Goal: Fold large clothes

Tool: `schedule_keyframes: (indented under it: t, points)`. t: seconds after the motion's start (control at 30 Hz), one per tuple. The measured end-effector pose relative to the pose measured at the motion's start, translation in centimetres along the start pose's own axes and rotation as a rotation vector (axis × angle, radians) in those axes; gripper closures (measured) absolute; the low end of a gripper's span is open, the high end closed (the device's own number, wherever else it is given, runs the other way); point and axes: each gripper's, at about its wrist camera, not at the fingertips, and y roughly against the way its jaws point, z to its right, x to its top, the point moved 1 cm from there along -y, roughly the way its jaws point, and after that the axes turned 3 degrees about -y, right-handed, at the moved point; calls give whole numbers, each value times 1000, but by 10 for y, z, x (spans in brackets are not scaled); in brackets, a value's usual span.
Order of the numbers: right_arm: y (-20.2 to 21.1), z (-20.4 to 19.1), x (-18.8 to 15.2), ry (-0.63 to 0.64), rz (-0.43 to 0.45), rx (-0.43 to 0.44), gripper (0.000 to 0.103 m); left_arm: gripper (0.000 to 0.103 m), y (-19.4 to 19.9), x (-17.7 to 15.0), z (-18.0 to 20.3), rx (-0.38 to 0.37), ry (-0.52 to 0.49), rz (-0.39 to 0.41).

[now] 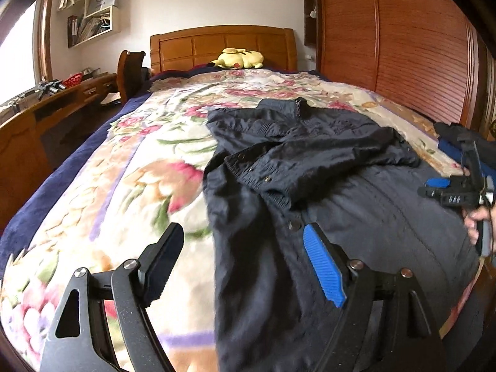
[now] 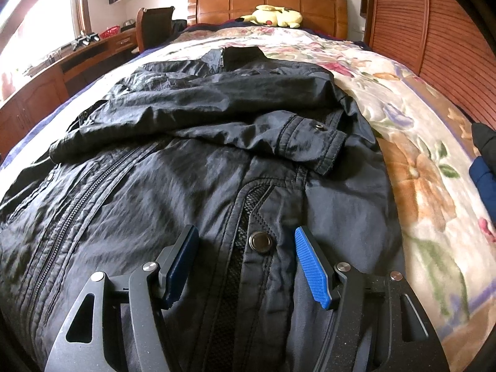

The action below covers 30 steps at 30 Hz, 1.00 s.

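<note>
A dark navy jacket (image 1: 325,167) (image 2: 186,170) lies flat on the bed, collar toward the headboard, with both sleeves folded across its chest. One cuff (image 1: 257,173) rests near the jacket's left edge, the other cuff (image 2: 316,142) on its right side. My left gripper (image 1: 241,232) hovers open over the jacket's left edge, with nothing pinched between its pads. My right gripper (image 2: 246,232) stands open just above the lower front, a metal snap button (image 2: 259,241) lying between its fingers. In the left wrist view the right gripper (image 1: 452,170) shows at the far right, held by a hand (image 1: 474,223).
A floral blanket (image 1: 124,161) covers the bed, which has a yellow plush toy (image 1: 240,59) by the wooden headboard (image 1: 223,46). A wooden wardrobe (image 1: 403,46) runs along the right. A desk (image 1: 46,108) and chair (image 1: 131,71) stand left. Dark and blue clothes (image 2: 483,167) lie at the right edge.
</note>
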Motion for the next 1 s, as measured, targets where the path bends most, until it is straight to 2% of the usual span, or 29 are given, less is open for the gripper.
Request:
schedule_keyframes:
  t: [0.23,0.43,0.67,1.0]
  points:
    - [43,2,-15,3,41,29,37,23,15,-23,-2,20,-13,-7]
    - [87,15,-43,18,71,9,37,23,23,-39,1,39,-28,-15]
    - [120,31,-68,16,50,-34,37,23,28,-55,6,37,-32,-28]
    - [127,34,-83,23,7,-29,37,23,28,-77,1,45,-22,-63]
